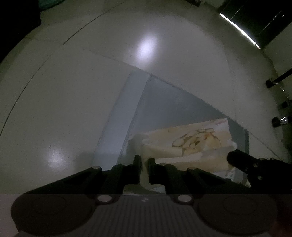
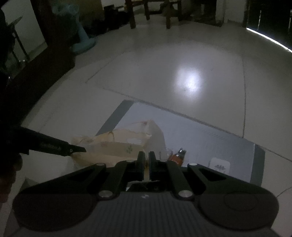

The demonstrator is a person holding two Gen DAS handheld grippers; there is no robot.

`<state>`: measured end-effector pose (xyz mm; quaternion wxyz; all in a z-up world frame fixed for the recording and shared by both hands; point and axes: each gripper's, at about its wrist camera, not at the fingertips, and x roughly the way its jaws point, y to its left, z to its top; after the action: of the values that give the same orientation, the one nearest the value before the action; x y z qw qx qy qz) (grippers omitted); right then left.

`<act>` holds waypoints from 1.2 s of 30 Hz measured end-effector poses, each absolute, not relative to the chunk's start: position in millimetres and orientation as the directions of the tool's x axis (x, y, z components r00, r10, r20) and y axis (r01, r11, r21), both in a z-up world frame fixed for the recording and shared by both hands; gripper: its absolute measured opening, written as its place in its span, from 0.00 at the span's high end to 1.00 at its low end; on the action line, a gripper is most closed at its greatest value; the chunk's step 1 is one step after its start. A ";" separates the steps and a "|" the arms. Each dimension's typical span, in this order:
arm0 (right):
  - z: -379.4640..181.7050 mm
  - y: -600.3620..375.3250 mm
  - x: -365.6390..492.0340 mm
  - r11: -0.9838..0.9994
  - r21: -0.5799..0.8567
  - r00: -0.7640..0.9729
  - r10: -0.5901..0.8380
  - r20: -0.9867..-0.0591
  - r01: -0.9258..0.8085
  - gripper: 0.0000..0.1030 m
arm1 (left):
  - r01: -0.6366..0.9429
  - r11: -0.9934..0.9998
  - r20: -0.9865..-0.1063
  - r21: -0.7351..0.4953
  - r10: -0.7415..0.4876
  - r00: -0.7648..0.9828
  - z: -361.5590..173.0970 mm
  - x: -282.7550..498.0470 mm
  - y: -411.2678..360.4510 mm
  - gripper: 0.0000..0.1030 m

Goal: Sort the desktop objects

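Note:
A cream cloth pouch [image 1: 191, 144] with a brown drawing lies on a grey mat [image 1: 164, 109] on the floor. My left gripper [image 1: 144, 160] is shut on the pouch's left edge. My right gripper [image 2: 146, 156] is shut on the pouch's [image 2: 116, 144] right edge; it also shows in the left wrist view [image 1: 237, 160] at the pouch's right. The left gripper also shows in the right wrist view [image 2: 78, 149] at the pouch's left. A small orange object [image 2: 178, 156] and a white card [image 2: 219, 165] lie on the mat [image 2: 209, 138] right of the pouch.
Pale tiled floor [image 2: 182, 63] surrounds the mat. Dark wooden furniture legs [image 2: 146, 12] stand at the back and a dark cabinet [image 2: 36, 73] on the left. A teal object [image 2: 84, 38] lies by the cabinet.

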<state>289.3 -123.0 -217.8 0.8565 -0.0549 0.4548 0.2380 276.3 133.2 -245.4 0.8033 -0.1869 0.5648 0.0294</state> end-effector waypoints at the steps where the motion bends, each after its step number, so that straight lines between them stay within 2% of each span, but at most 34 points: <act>1: -213.7 -126.3 289.8 0.885 0.128 0.477 0.357 -0.803 -0.448 0.95 | -0.248 0.931 -0.916 -0.268 -0.166 0.366 -240.9 276.5 131.9 0.94; 9: -170.1 -146.2 279.5 0.902 0.131 0.517 0.349 -0.782 -0.411 0.95 | -0.177 0.953 -0.900 -0.247 -0.158 0.406 -200.7 272.3 112.1 0.94; 14: -141.9 -157.7 264.9 0.911 0.145 0.539 0.350 -0.766 -0.387 0.95 | -0.128 0.982 -0.874 -0.141 -0.063 0.481 -164.8 257.6 87.8 0.94; 22: -101.0 -179.4 236.6 0.932 0.150 0.582 0.325 -0.745 -0.329 0.95 | -0.101 0.988 -0.832 -0.115 -0.040 0.553 -115.9 224.2 55.8 0.94; 28: -75.1 -192.9 208.2 0.942 0.169 0.573 0.313 -0.758 -0.290 0.95 | -0.050 0.994 -0.825 -0.093 -0.049 0.563 -81.7 193.5 37.6 0.94; 36: -60.9 -200.0 159.7 0.946 0.194 0.526 0.307 -0.793 -0.259 0.95 | -0.007 0.998 -0.839 -0.060 -0.047 0.541 -69.6 150.8 26.6 0.94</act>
<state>159.7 -200.0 -60.9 0.8732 0.0257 0.4590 0.1620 150.8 26.6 -69.6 0.8775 -0.0282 0.4787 -0.0115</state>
